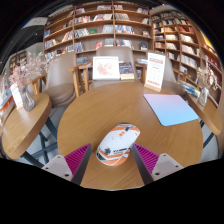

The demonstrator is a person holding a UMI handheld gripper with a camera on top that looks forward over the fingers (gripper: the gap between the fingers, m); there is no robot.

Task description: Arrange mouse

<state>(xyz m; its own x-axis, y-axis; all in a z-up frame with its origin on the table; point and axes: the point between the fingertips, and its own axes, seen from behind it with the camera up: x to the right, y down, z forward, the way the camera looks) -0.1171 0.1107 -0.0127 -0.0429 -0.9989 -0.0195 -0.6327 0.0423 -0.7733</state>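
A white computer mouse point(117, 141) with orange and dark markings lies on the round wooden table point(110, 105), near its front edge. My gripper point(113, 152) is open with the mouse between its fingers. The right finger is close against the mouse's side, and a small gap shows on the left side. The pink pads point(76, 157) flank it. A light blue mat point(170, 108) lies flat on the table, beyond and to the right of the mouse.
A standing sign point(156, 72) and a framed display point(106, 68) stand at the table's far edge. Chairs point(62, 78) sit behind the table. A second wooden table point(20, 125) with a vase is to the left. Bookshelves point(100, 25) line the back.
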